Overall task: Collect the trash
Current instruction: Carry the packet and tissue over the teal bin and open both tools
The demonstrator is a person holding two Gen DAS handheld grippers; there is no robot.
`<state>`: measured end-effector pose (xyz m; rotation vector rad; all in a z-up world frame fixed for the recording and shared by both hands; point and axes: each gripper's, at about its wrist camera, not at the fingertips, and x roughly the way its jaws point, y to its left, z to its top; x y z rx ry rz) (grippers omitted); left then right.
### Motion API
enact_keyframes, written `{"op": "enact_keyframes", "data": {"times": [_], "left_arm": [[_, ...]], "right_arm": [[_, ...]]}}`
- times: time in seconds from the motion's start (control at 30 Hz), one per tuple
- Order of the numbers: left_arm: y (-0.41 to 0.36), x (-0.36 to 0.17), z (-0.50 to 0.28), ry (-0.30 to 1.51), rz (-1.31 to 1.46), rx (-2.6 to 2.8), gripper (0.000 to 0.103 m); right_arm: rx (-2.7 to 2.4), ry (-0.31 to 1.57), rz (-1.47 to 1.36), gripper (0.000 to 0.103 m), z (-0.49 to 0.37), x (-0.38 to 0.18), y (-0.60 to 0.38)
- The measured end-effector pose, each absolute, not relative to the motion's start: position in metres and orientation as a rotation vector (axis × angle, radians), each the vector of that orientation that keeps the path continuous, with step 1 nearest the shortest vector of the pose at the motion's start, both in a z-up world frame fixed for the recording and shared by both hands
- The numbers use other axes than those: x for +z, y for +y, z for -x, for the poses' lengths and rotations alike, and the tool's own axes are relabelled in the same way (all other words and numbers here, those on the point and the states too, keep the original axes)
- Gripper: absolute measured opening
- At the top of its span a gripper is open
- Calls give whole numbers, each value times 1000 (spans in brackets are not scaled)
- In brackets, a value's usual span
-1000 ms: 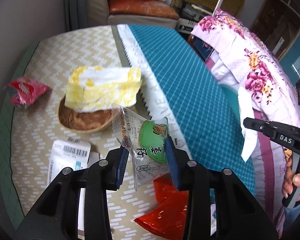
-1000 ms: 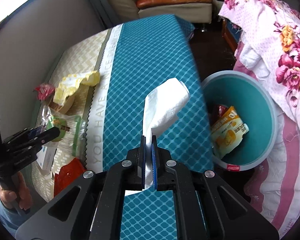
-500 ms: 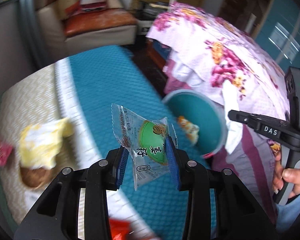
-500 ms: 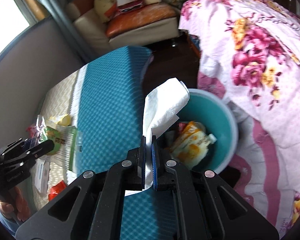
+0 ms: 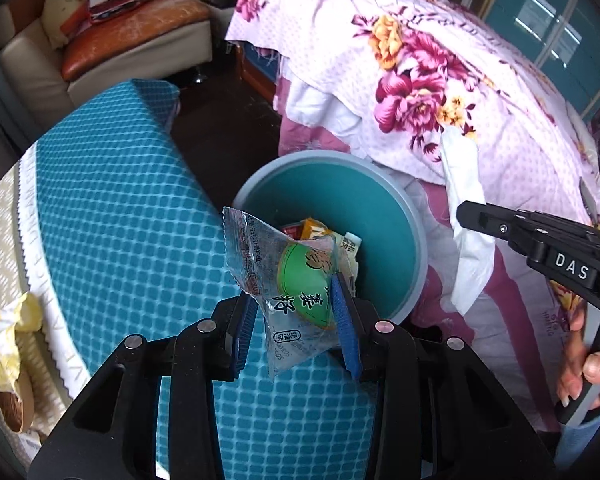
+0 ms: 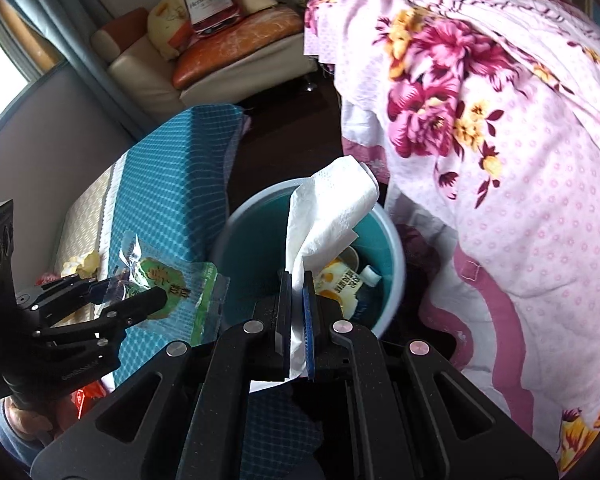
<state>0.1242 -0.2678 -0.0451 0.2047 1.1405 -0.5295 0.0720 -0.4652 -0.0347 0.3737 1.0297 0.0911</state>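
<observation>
My left gripper (image 5: pixel 296 312) is shut on a clear plastic wrapper with a green label (image 5: pixel 296 276), held over the near rim of the teal trash bin (image 5: pixel 416 216). The bin holds several wrappers (image 5: pixel 312 228). My right gripper (image 6: pixel 297 300) is shut on a white tissue (image 6: pixel 328 208), held above the same bin (image 6: pixel 394 248). The right gripper and its tissue (image 5: pixel 466 216) show at the right of the left wrist view. The left gripper and its wrapper (image 6: pixel 168 284) show at the left of the right wrist view.
A table with a teal checked cloth (image 5: pixel 112 216) lies left of the bin. A yellow-white crumpled paper (image 5: pixel 8 328) and a brown bowl (image 5: pixel 16 404) sit at its far left. A floral bed cover (image 5: pixel 440 64) hangs right of the bin. A sofa (image 5: pixel 116 40) stands behind.
Both grippers have swung from over the table to the bin, each still holding its item. The bin is now directly ahead and closer in both views.
</observation>
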Motion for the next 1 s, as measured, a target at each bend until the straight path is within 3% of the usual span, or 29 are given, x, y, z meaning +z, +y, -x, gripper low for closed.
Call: {"op": "enact_keyframes", "data": {"times": [0.33,0.47,0.53,0.6,0.63,1.0], "left_arm": [[-284,-58,-133,1167,-228,-536,39],[-286,-60,-137,1171,-222,-528,44],[-286,-60,-138,1171,-219,-526,54],[-285,-58,-138,1153,-225,-512,79],[-284,-56,-138,1143,-227,-506,83],[-256,-51,-139,1139,-177,-475,90]], "right_arm": [[93,1057,-377,5,-78,-48,-477],[96,1070,-372,5,-82,-51,-476],[96,1074,-373,5,-83,-53,-476],[94,1076,-374,5,-85,-54,-476],[93,1078,-374,5,-86,-54,-476],[97,1096,-354,5,-94,-56,-467]]}}
